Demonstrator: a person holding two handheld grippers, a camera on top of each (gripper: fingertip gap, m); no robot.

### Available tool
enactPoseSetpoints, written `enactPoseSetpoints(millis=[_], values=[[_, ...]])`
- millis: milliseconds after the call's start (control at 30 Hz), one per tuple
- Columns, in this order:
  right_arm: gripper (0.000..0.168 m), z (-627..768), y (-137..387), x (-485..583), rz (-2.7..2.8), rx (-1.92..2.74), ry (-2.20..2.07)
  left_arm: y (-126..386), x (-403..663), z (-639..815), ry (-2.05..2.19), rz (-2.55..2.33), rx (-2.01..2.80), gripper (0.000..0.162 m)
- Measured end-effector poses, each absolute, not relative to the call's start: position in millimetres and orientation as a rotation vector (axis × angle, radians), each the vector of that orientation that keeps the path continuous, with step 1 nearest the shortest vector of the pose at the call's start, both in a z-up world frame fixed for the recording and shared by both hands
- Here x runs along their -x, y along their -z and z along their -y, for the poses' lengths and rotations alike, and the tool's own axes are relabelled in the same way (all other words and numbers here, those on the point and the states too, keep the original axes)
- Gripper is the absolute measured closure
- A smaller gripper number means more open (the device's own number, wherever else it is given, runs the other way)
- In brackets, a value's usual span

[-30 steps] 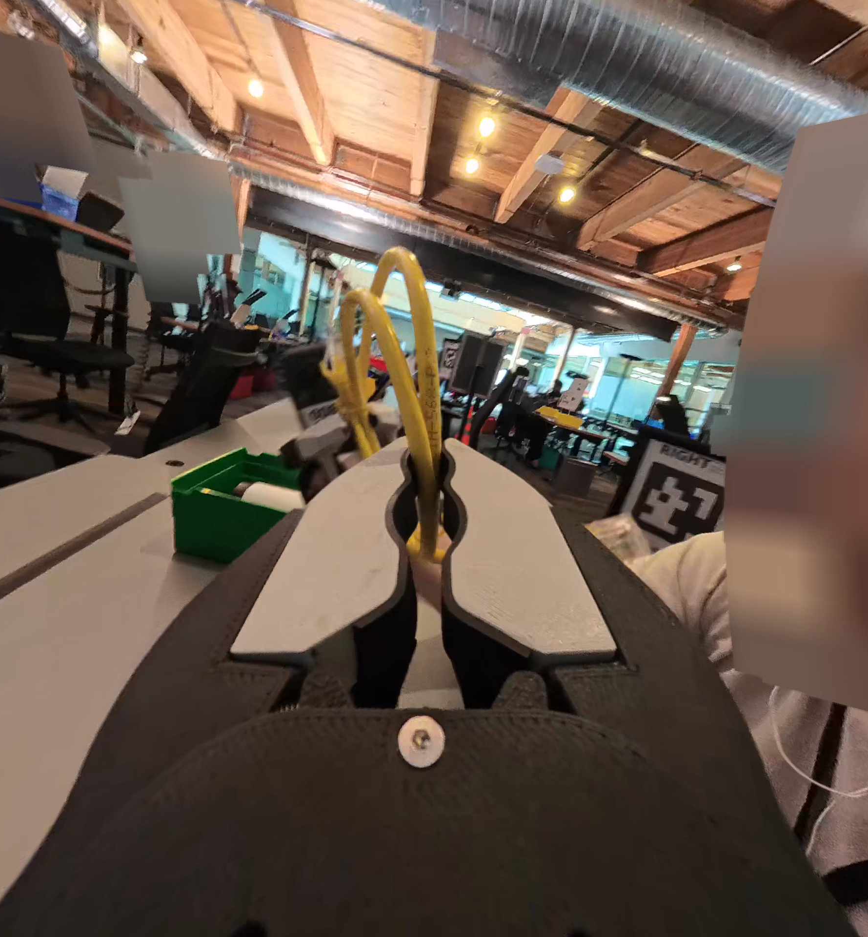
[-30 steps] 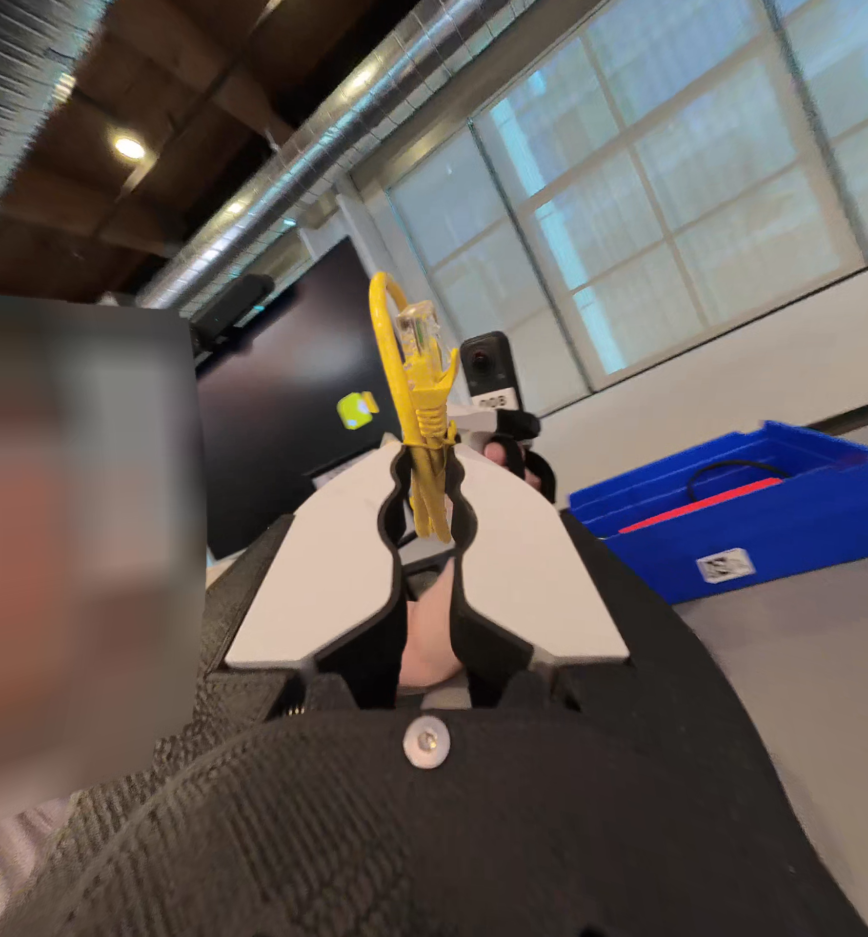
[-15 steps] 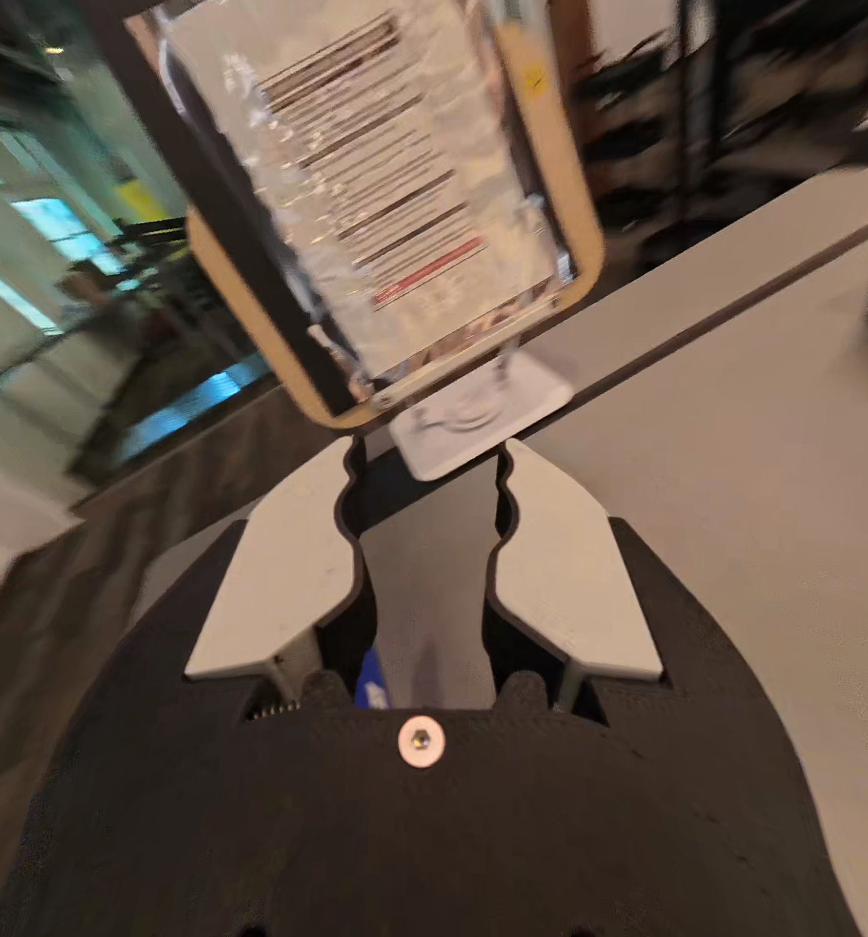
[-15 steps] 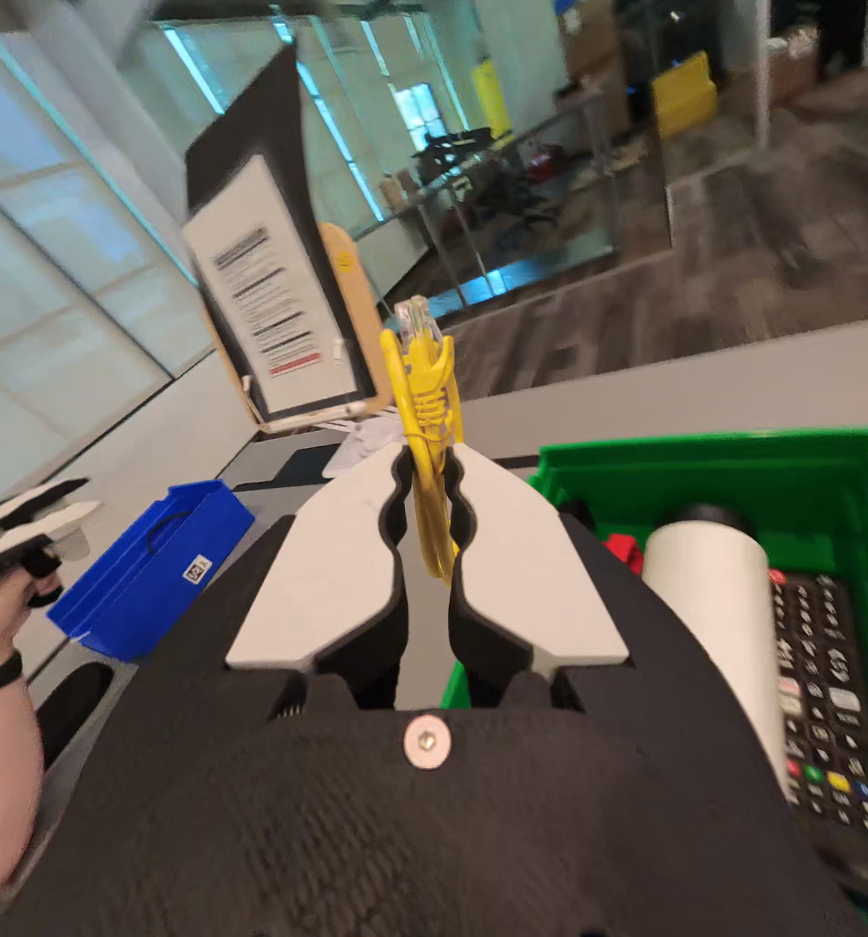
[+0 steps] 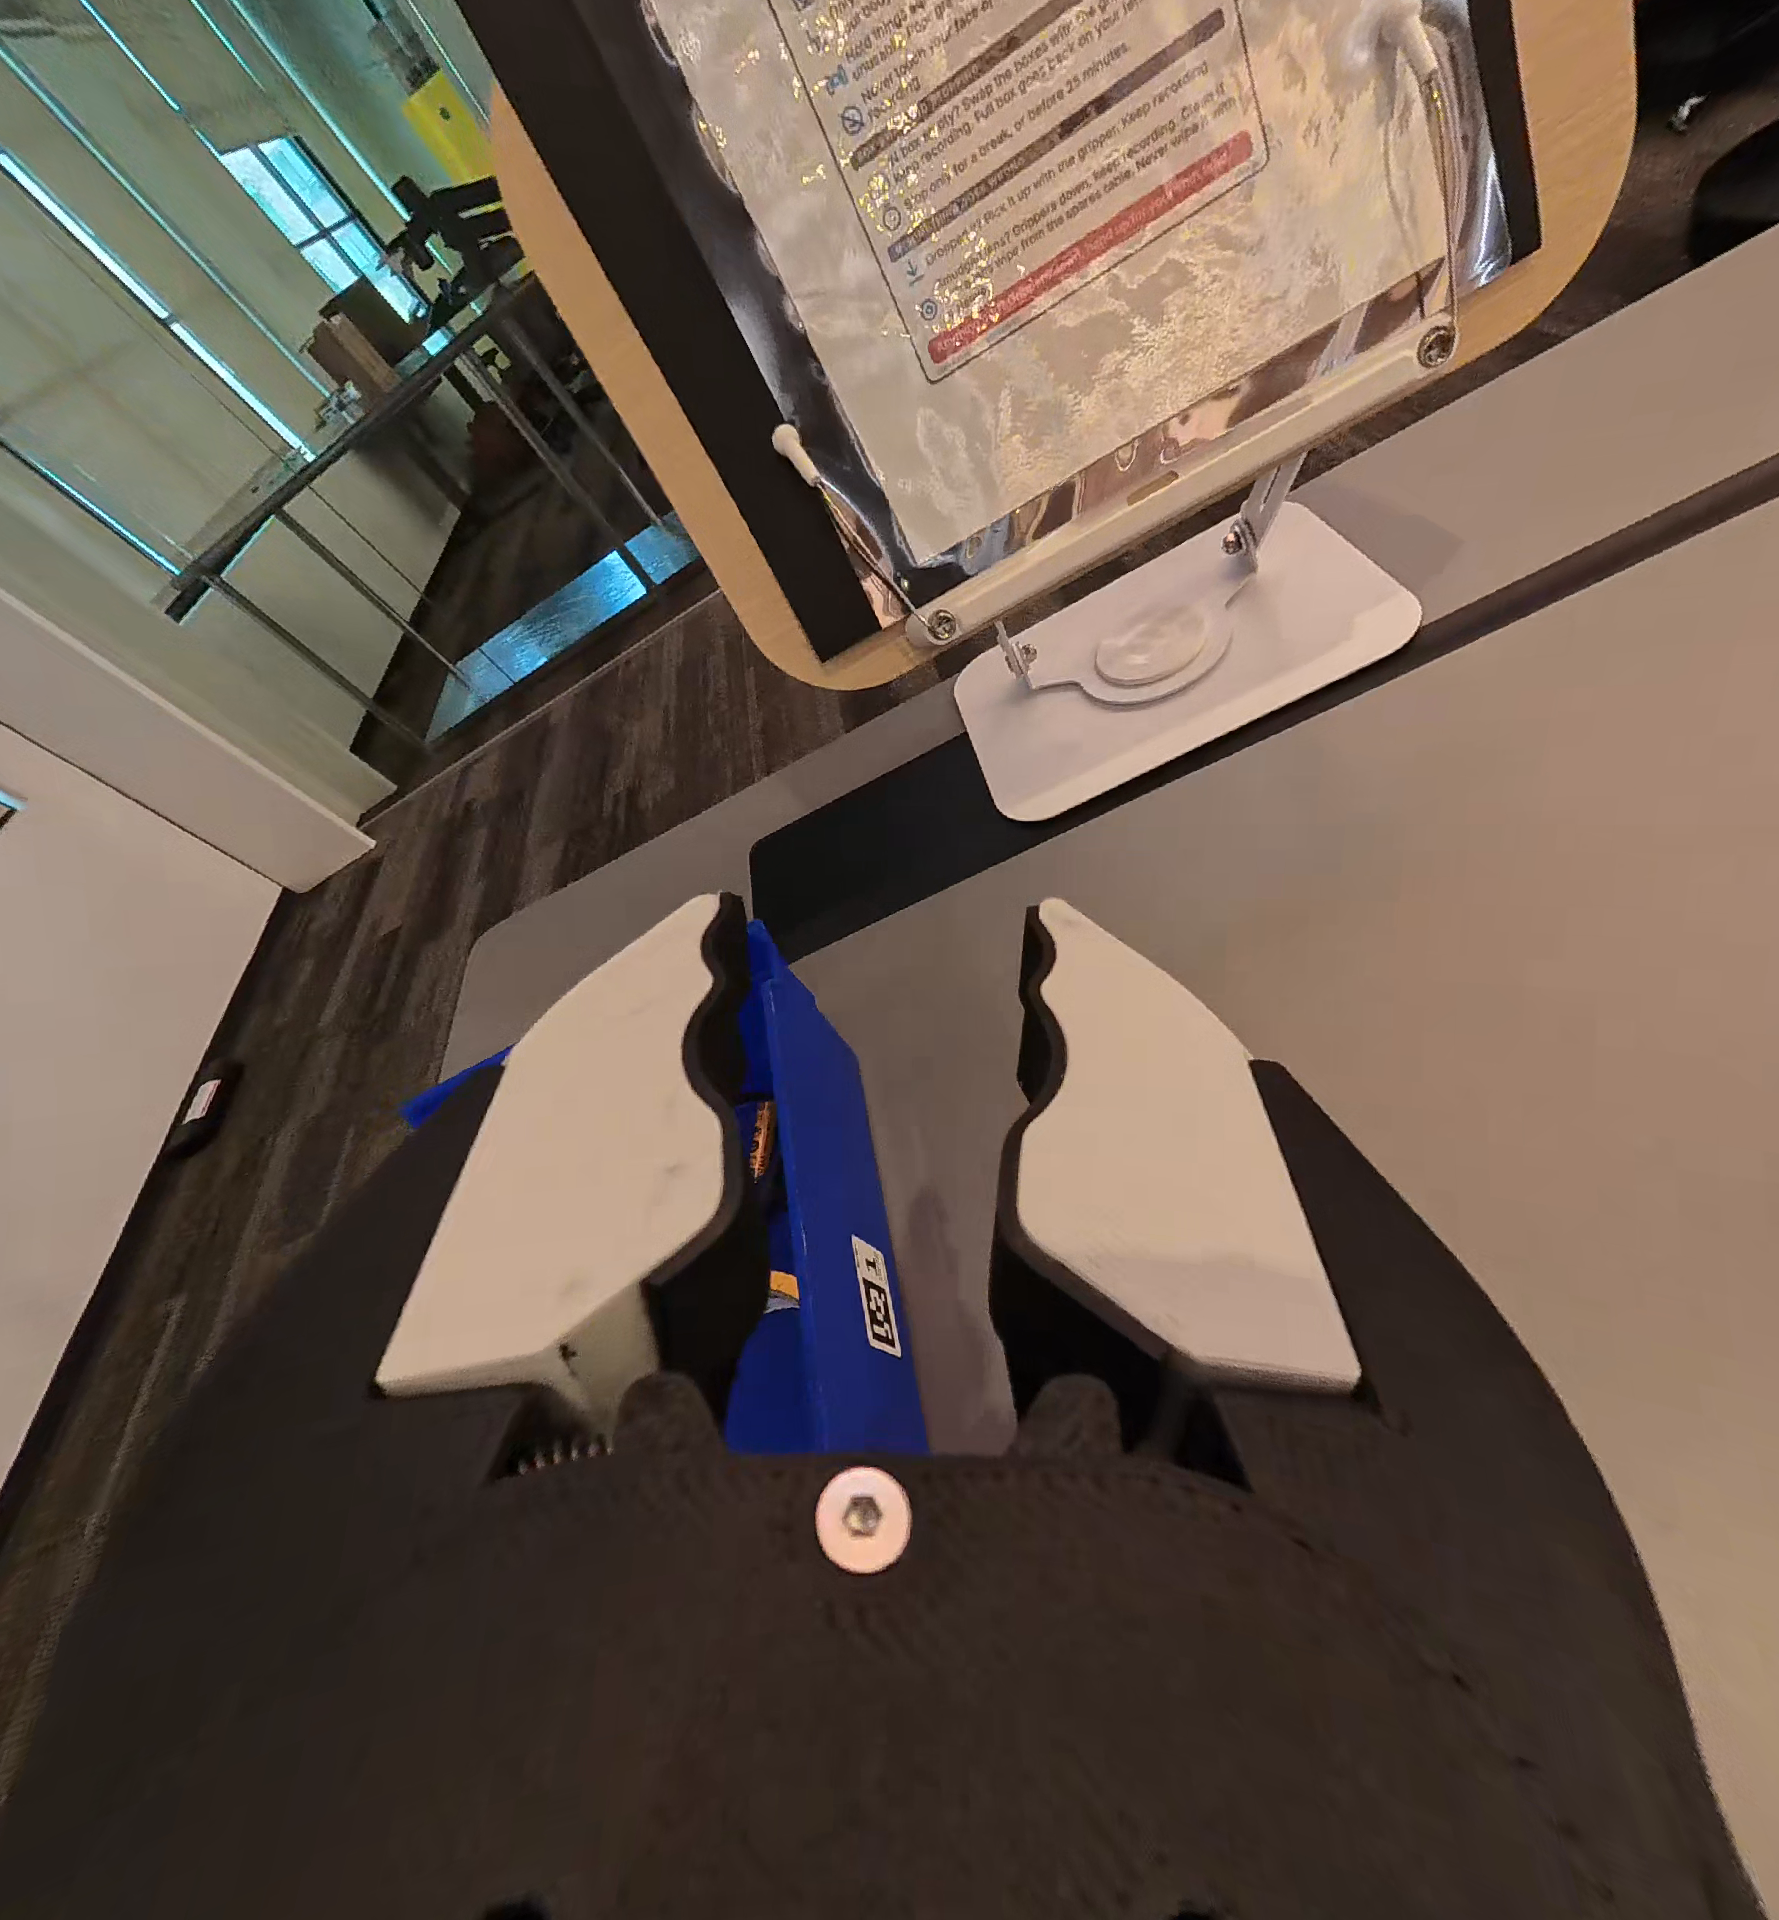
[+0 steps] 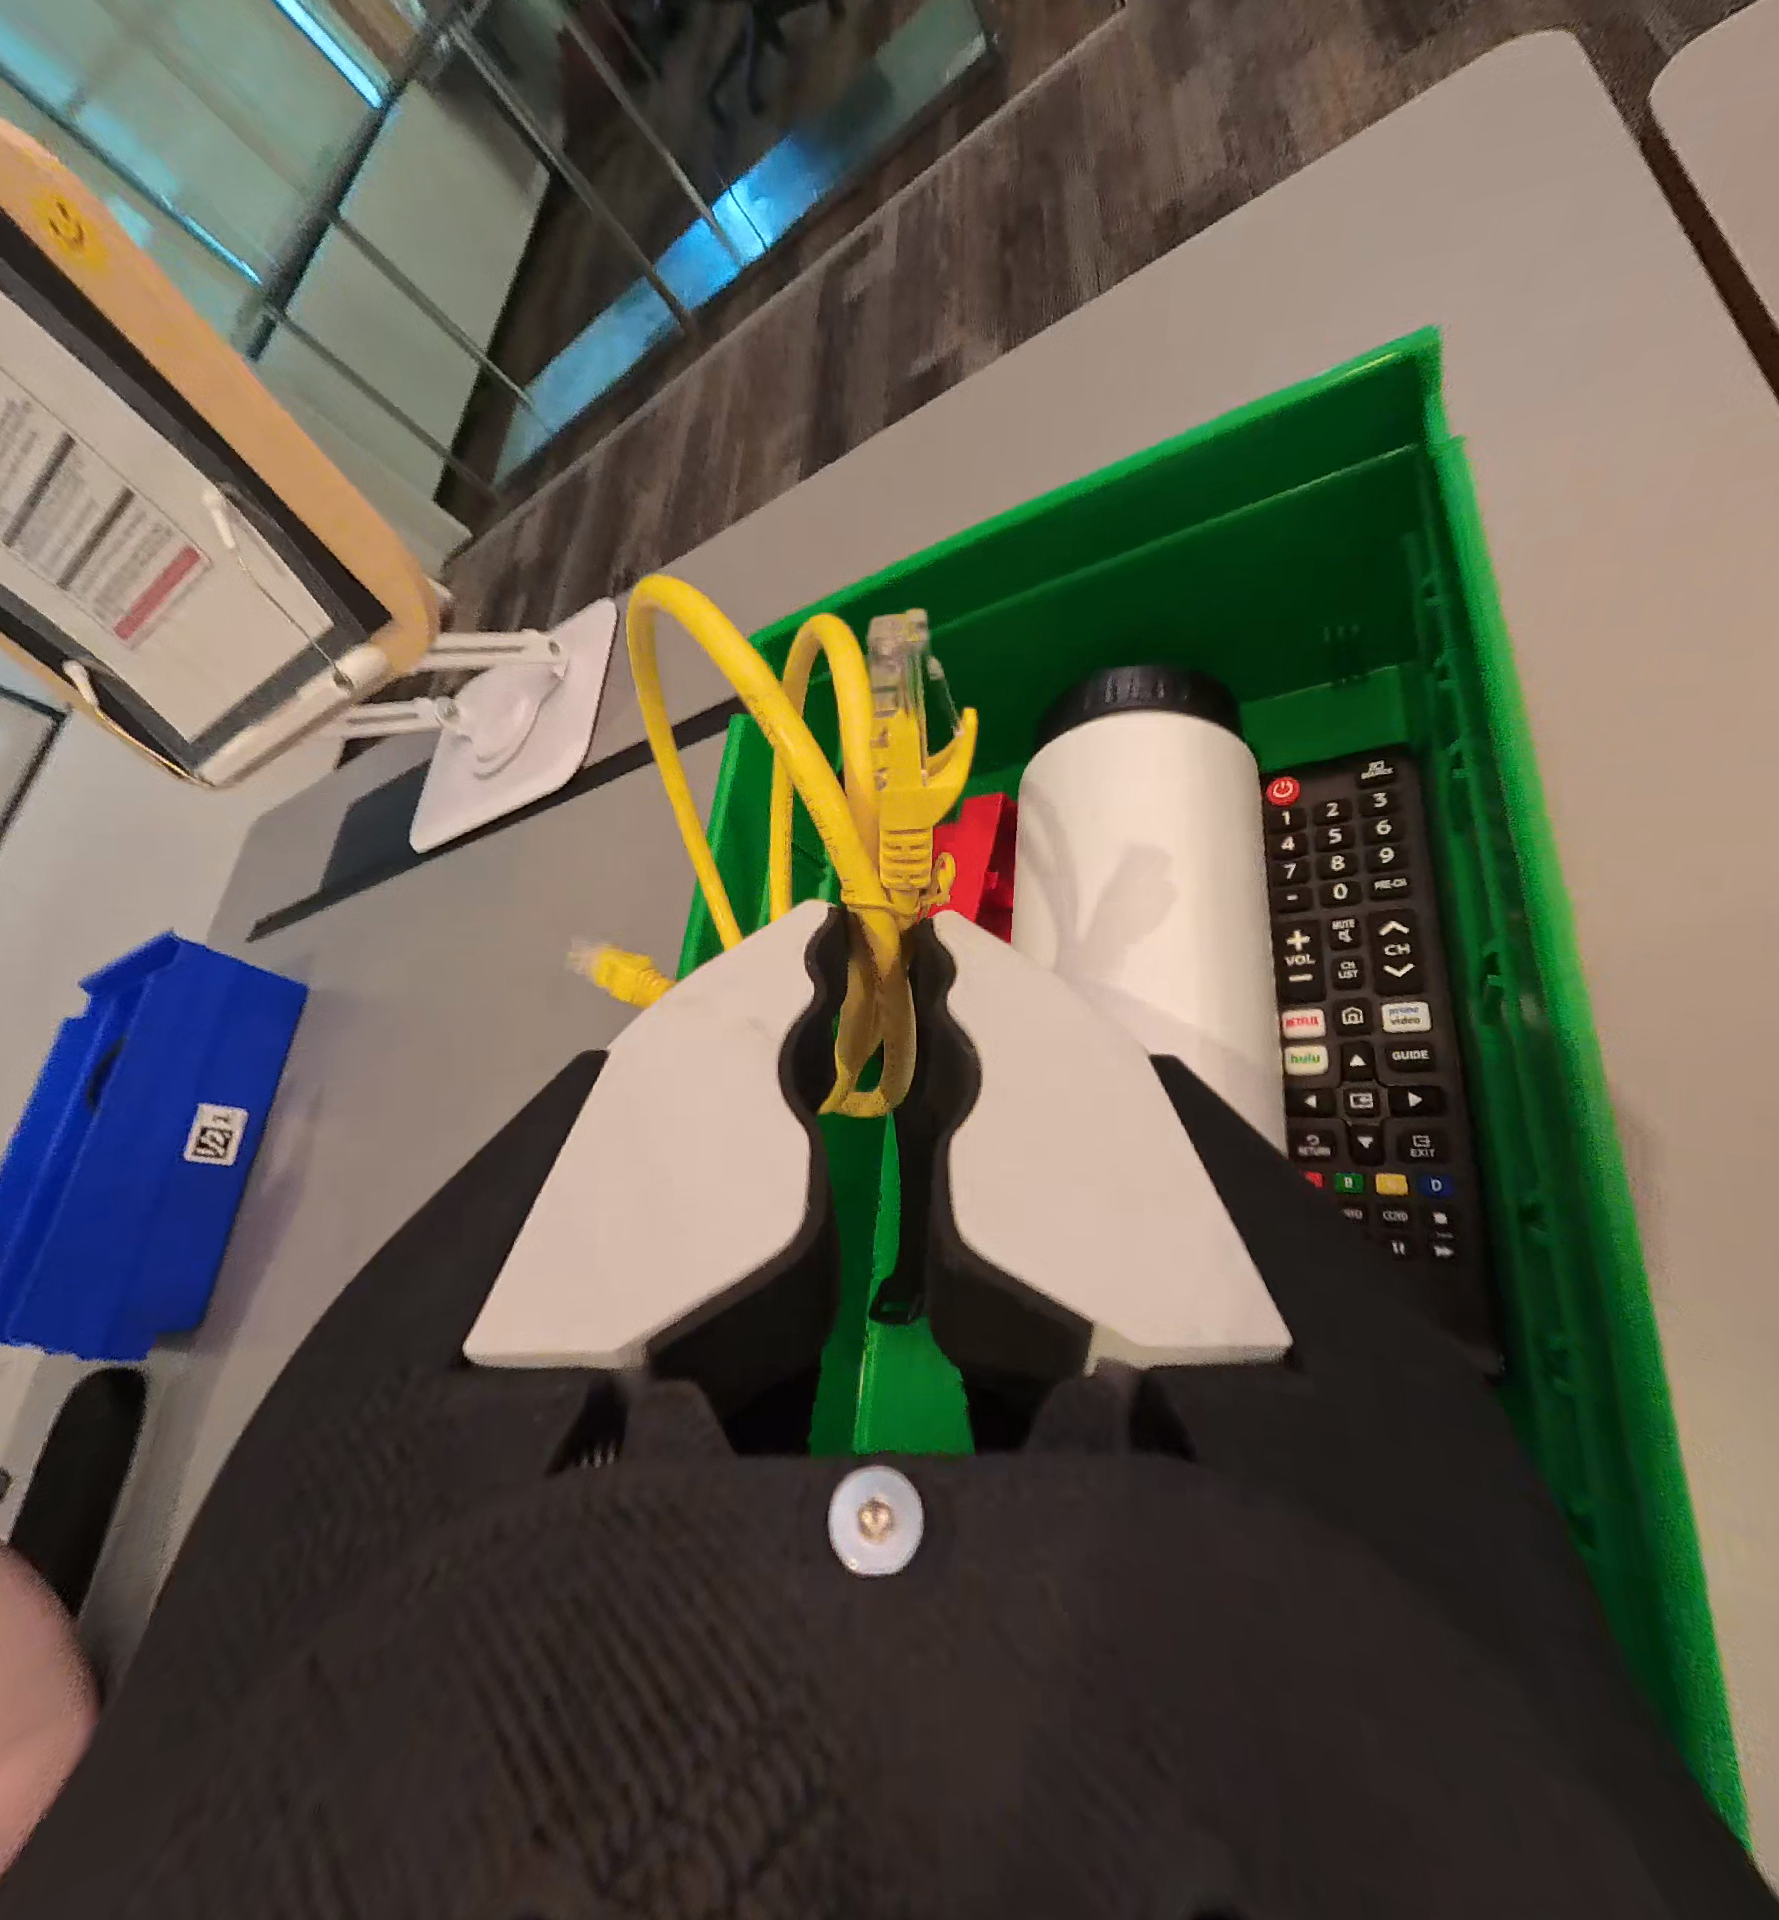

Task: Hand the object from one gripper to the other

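Yellow cable clamped in right gripper, loops and plug sticking out toward 12 o'clock, above green bin holding bottle and remote. Left gripper jaws apart, empty, over blue bin. Handoff looks done.

Yellow cable; green bin w/ white bottle, black remote, red item; blue bin; grey table; tan-edged board

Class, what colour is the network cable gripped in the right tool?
Yellow; the network cable shows best in the right wrist view.
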State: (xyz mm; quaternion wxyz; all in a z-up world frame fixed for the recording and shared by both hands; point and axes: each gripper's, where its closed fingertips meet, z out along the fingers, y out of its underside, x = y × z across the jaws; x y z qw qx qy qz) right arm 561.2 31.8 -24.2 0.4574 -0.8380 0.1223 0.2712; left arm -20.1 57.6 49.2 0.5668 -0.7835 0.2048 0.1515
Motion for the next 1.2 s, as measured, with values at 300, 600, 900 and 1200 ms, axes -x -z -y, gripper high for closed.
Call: enactPoseSetpoints(millis=[300, 600, 900, 1200], values=[[0.155, -25.3, 16.8, -584.6, -0.373, 1.962, -0.673, -50.0, 15.2, -53.8, -0.321, -0.503, 1.848, 0.113], [0.137, -23.4, 81.3, -546.6, -0.184, 2.430, -0.546, -47.2, 28.2, -49.4, -0.348, -0.522, 1.898, 0.108], [0.111, -22.5, -56.4, -580.2, -0.201, 1.849, -0.066, -25.2, 166.9, 1.9, -0.181, -0.164, 2.271, 0.106], [0.114, 4.2, -156.5, -494.0, -0.019, 1.420, -0.397, 88.5, 207.3, -1.3, -0.009, -0.184, 2.721, 0.108]])
